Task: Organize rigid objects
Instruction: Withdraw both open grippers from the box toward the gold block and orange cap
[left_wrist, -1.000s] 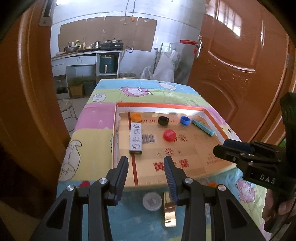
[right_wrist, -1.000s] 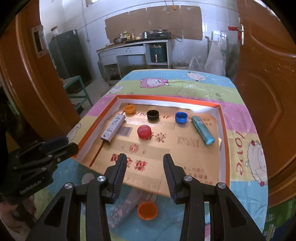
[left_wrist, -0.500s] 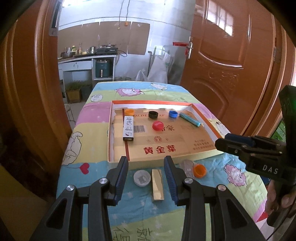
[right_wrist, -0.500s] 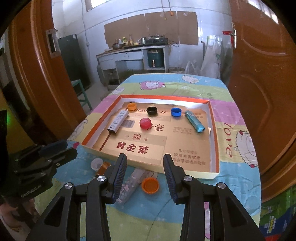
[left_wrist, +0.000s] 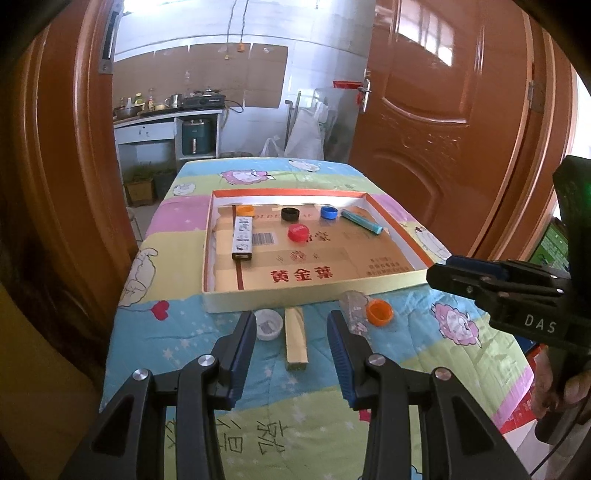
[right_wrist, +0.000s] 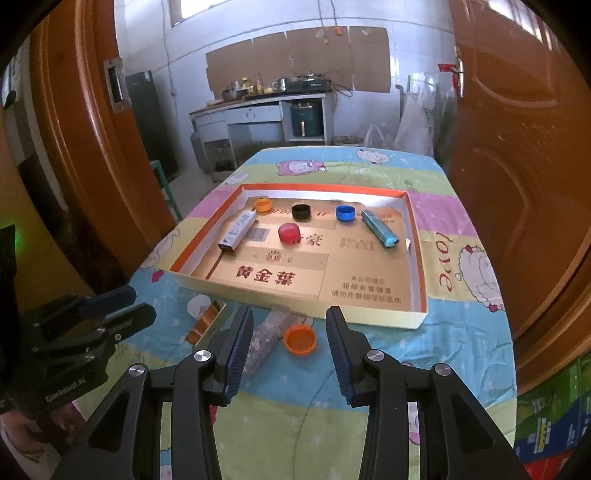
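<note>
A shallow cardboard tray (left_wrist: 295, 295) (right_wrist: 417, 258) lies on the table. It holds a white box (left_wrist: 242, 237), an orange cap (left_wrist: 245, 211), a black cap (left_wrist: 290, 213), a blue cap (left_wrist: 328, 212), a red cap (left_wrist: 297, 233) and a teal lighter (left_wrist: 361, 220). In front of the tray lie a white cap (left_wrist: 268, 324), a gold box (left_wrist: 295, 339), a clear lighter (left_wrist: 354, 311) and an orange cap (left_wrist: 379, 312) (right_wrist: 300, 339). My left gripper (left_wrist: 291, 332) is open and empty above the gold box. My right gripper (right_wrist: 290, 332) is open and empty above the orange cap.
The table wears a cartoon-print cloth (left_wrist: 177, 258). Orange doors (left_wrist: 443, 129) stand on both sides. A kitchen counter (left_wrist: 166, 122) with an appliance is at the back. Boxes (right_wrist: 546, 417) sit on the floor at the right.
Both grippers have drawn back from the tray toward the table's near end. The objects in front of the tray have come fully into view. Both stay open.
</note>
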